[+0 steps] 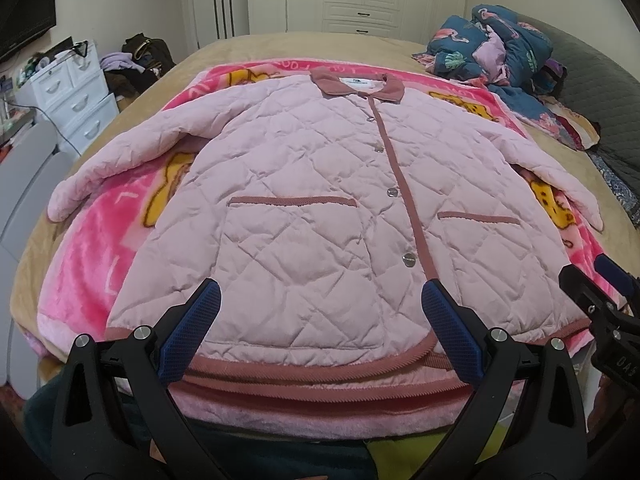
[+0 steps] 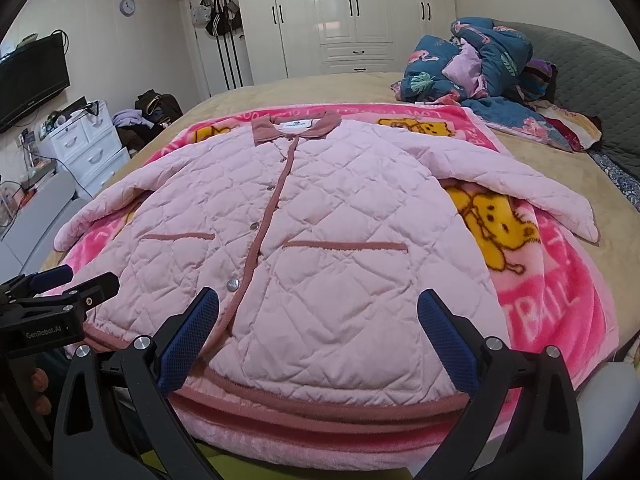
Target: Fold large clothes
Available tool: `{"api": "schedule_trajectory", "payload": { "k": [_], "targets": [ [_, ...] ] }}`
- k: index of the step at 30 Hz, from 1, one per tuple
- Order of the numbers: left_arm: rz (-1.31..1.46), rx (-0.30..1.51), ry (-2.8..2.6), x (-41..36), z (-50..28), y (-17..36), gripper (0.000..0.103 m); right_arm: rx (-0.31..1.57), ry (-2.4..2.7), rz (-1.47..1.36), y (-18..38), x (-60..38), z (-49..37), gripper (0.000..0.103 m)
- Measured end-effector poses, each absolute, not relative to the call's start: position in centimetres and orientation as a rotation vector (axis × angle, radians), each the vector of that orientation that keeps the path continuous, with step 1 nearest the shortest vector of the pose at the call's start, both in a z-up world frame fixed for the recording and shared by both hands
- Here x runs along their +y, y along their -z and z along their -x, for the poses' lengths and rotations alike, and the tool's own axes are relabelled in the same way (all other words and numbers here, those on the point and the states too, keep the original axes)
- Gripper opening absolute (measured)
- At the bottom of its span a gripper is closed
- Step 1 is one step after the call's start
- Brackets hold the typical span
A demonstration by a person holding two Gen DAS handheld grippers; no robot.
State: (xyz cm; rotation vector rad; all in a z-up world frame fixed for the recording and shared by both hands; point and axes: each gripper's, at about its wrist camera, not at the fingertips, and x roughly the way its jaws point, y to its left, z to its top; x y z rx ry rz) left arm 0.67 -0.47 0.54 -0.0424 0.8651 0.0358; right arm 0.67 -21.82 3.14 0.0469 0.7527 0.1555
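Note:
A pale pink quilted jacket [image 1: 312, 184] with dusty-rose trim lies flat, front up and buttoned, on a pink cartoon blanket [image 1: 92, 248]; it also shows in the right wrist view [image 2: 320, 216]. Both sleeves spread out to the sides. My left gripper [image 1: 320, 296] is open and empty, just above the hem's left half. My right gripper [image 2: 318, 300] is open and empty over the hem's right half. Each gripper shows in the other's view: the right one [image 1: 600, 300] at the right edge, the left one [image 2: 60, 292] at the left edge.
The blanket [image 2: 560, 300] lies on a tan bed [image 1: 256, 46]. A heap of blue patterned bedding [image 1: 500, 48] sits at the far right. White drawers [image 1: 76, 100] and a TV [image 2: 32, 76] stand left; white wardrobes [image 2: 360, 16] stand behind.

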Motion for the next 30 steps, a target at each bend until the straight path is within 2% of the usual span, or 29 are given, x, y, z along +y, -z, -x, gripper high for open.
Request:
{"api": "schedule_trajectory", "payload": {
  "k": [18, 30],
  "targets": [
    [0.006, 0.866, -0.09, 0.1, -6.6, -2.9, 0.094, 0.791, -0.176, -0.105, -3.4, -23.0, -7.2, 0.099],
    [-0.024, 0.885, -0.08, -1.7, -11.6, -3.2, 0.094, 0.753, -0.158, -0.146, -4.6, -24.7, -12.7, 0.099]
  ]
}}
